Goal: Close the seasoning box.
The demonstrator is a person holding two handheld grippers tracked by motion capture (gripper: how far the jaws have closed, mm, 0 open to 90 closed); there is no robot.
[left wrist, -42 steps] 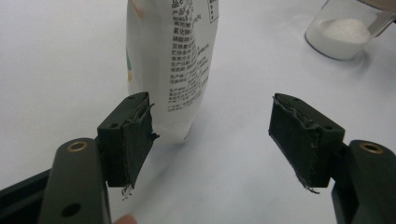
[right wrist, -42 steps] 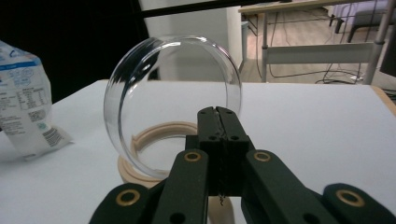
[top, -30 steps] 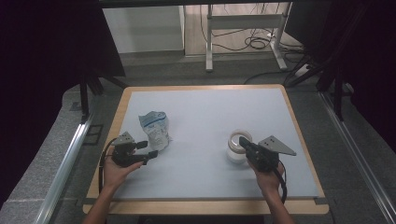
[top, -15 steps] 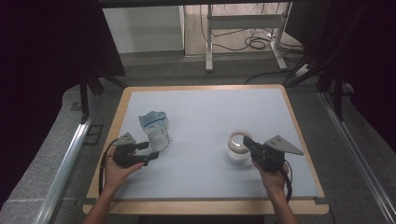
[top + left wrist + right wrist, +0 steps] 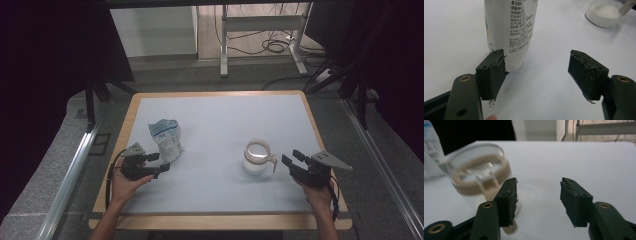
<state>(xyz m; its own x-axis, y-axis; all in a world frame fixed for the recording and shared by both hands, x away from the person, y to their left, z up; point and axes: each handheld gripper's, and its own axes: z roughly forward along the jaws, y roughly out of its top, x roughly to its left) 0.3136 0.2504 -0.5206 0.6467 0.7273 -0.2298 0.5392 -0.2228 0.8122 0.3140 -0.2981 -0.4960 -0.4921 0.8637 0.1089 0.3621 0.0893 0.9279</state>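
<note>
**Both hand-held grippers open, poised beside a salt pouch and a glass jar**

Seen from above, a white-topped desk (image 5: 220,125) carries two things. A crumpled white and blue pouch (image 5: 166,139), printed with small text, stands at about nine o'clock from the desk's middle. A clear glass jar (image 5: 257,158) with a side handle, holding a layer of white powder, stands at about four o'clock.

The left hand-held gripper (image 5: 156,163) sits just beside the pouch's base, jaws spread wide and gripping nothing. In its own view the pouch (image 5: 510,30) rises just beyond one jaw.

The right hand-held gripper (image 5: 292,158) waits near the jar at its three o'clock side, jaws likewise apart and empty.

This looks like the approach step, before any grasp. Next, the left gripper likely needs to centre on the pouch and close gently; the right should line up on the jar's handle.
</note>
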